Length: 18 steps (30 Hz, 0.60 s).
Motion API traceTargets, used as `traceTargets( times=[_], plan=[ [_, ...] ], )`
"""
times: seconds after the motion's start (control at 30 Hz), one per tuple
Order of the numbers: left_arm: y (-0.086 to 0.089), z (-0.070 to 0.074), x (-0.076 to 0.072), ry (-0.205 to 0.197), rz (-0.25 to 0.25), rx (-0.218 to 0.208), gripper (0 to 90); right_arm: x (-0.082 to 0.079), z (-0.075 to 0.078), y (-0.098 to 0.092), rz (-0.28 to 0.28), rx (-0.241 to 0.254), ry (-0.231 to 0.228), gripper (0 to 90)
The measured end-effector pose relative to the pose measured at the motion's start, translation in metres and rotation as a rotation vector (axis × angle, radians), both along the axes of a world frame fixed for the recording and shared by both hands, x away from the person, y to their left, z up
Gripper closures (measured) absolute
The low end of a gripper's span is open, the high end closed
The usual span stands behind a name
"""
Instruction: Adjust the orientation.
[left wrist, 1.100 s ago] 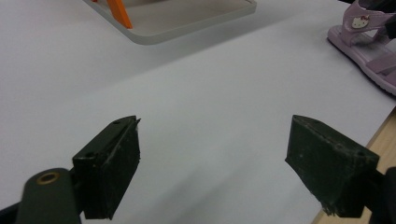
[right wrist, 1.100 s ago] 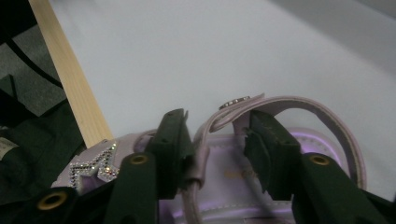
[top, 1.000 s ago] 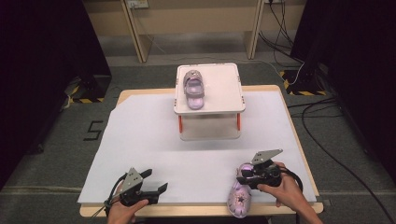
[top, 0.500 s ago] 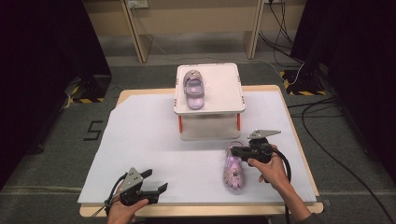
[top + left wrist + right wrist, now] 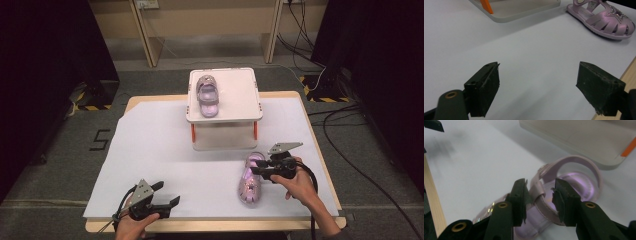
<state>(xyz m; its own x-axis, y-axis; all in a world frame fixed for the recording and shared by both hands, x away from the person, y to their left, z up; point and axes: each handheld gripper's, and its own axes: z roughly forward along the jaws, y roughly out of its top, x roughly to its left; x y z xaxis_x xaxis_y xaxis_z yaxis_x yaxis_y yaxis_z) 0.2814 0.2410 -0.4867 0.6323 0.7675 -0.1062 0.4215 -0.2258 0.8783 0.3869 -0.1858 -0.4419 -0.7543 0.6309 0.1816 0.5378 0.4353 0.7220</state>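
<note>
A pink child's sandal (image 5: pixel 248 184) lies on the white sheet at the right, toe toward the front edge. My right gripper (image 5: pixel 256 170) is shut on its ankle strap; in the right gripper view the strap (image 5: pixel 541 194) sits pinched between the jaws of that gripper (image 5: pixel 540 192). A matching sandal (image 5: pixel 207 93) rests on the white raised stand (image 5: pixel 238 95) at the back. My left gripper (image 5: pixel 167 195) hovers open near the front left, with nothing between its jaws in the left gripper view (image 5: pixel 541 92), where the held sandal (image 5: pixel 604 20) lies far ahead.
A white sheet (image 5: pixel 160 150) covers most of the wooden table (image 5: pixel 320 150). The stand has orange legs (image 5: pixel 193 133) and a clear box under it. Cables (image 5: pixel 350 130) run over the floor on the right. Dark curtains flank both sides.
My right gripper has carried the sandal away from the front edge toward the stand and a little left. The left gripper has stayed put.
</note>
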Motion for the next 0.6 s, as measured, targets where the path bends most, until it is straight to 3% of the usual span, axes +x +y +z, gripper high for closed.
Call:
traceTargets(
  times=[0.13,0.37,0.43,0.6],
  plan=[
    [-0.001,0.000,0.000,0.004,0.002,0.006,17.9,-0.019,0.004,-0.007,-0.011,0.018,0.030,55.9],
    [-0.001,0.000,0.000,0.001,0.001,0.006,17.9,-0.049,0.011,-0.015,-0.015,-0.039,0.016,49.0],
    [-0.001,0.000,0.001,-0.002,0.004,0.001,17.9,-0.054,0.010,-0.017,-0.014,-0.057,0.025,51.0],
    [-0.002,0.000,0.001,-0.001,0.001,0.004,17.9,-0.063,0.004,-0.017,0.051,-0.055,0.055,57.1]
  ],
)
